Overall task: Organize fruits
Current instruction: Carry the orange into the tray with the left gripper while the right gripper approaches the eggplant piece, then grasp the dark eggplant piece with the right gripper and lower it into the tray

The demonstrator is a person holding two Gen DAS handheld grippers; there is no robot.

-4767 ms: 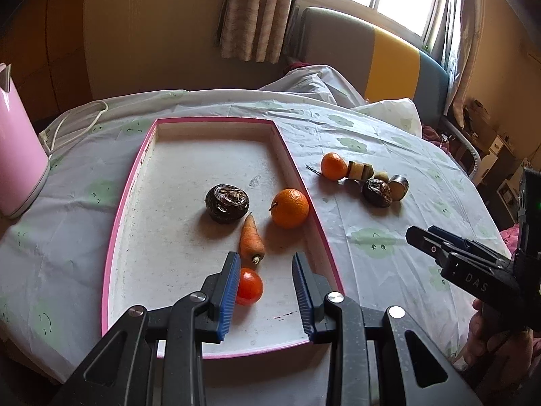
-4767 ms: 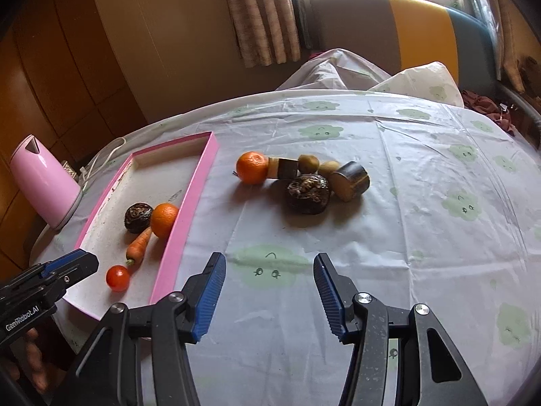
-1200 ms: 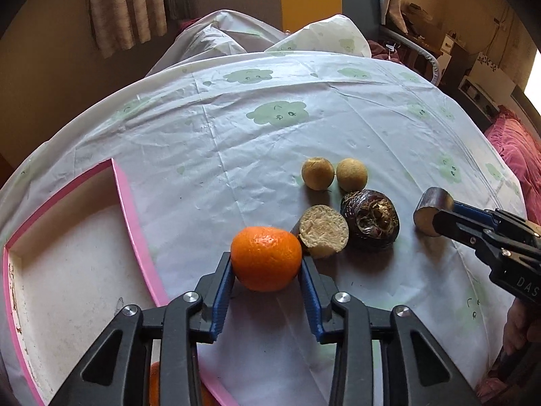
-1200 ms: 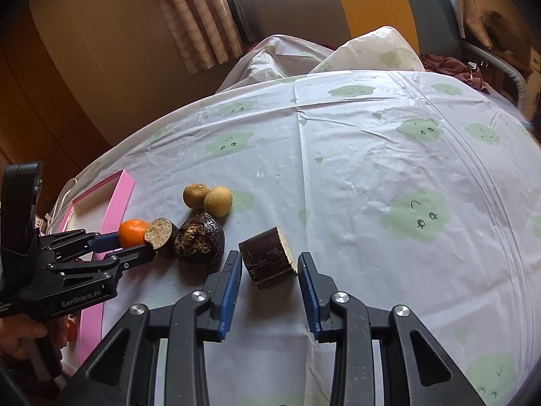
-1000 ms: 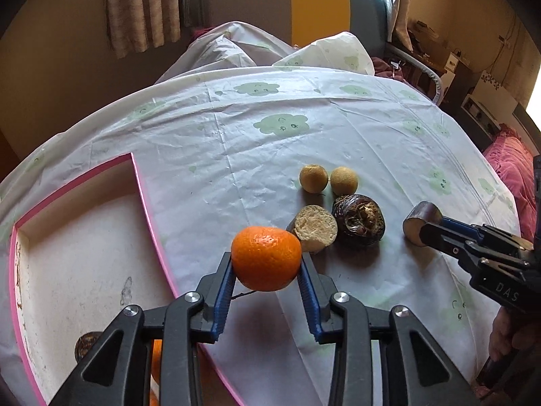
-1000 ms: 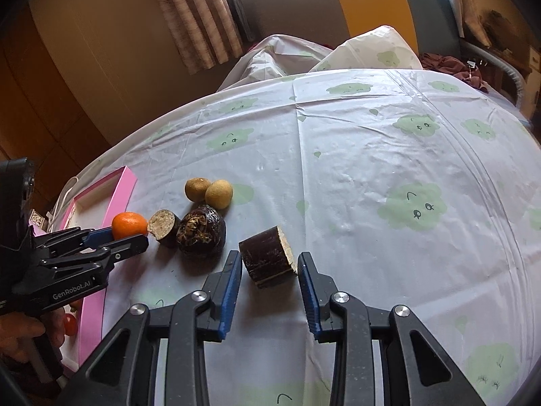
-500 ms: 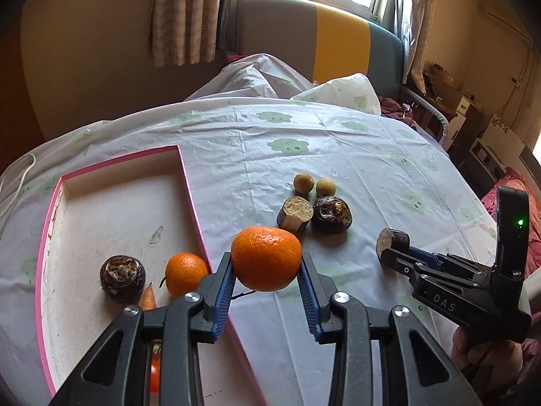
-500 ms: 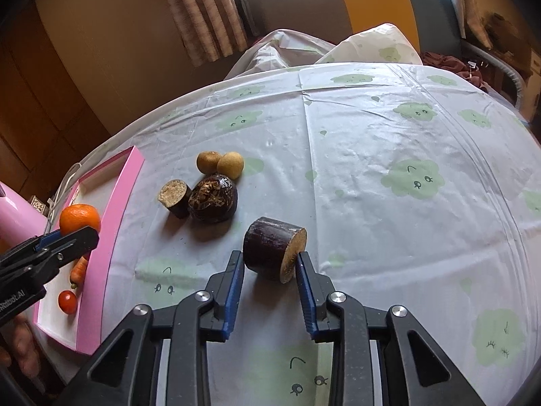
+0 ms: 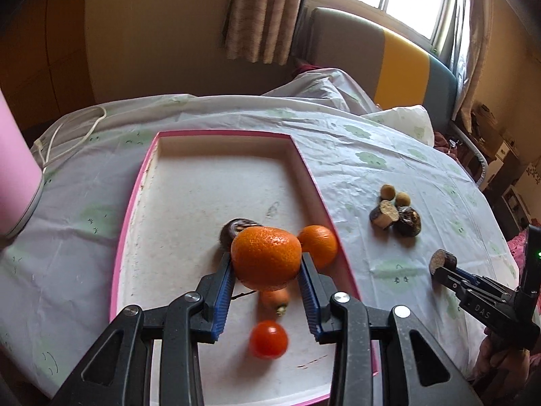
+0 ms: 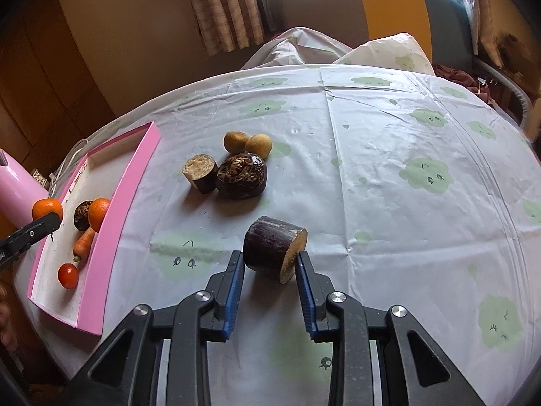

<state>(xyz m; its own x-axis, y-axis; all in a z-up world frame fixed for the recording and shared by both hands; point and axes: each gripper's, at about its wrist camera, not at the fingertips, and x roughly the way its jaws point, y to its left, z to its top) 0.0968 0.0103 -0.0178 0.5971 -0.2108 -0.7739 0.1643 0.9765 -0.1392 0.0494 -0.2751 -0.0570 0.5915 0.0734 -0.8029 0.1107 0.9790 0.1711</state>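
Since pickup, left gripper [image 9: 266,272] has carried the orange [image 9: 266,257] over the tray [image 9: 133,199].
Next: lower, release; right gripper [image 10: 269,267] clamps the cut stalk [image 10: 274,252].

in tray [image 9: 216,182]: tomato [image 9: 268,338], carrot [image 9: 275,299], orange [image 9: 319,243] | right of tray, on tablecloth [image 10: 389,155]: cut stem piece [image 10: 199,172], two small round fruits [image 10: 247,142]

The table [image 10: 389,155] (cloud-print cloth) bears a pink tray [image 10: 111,209], two longans [image 10: 248,142] and a kettle [image 9: 15,182].
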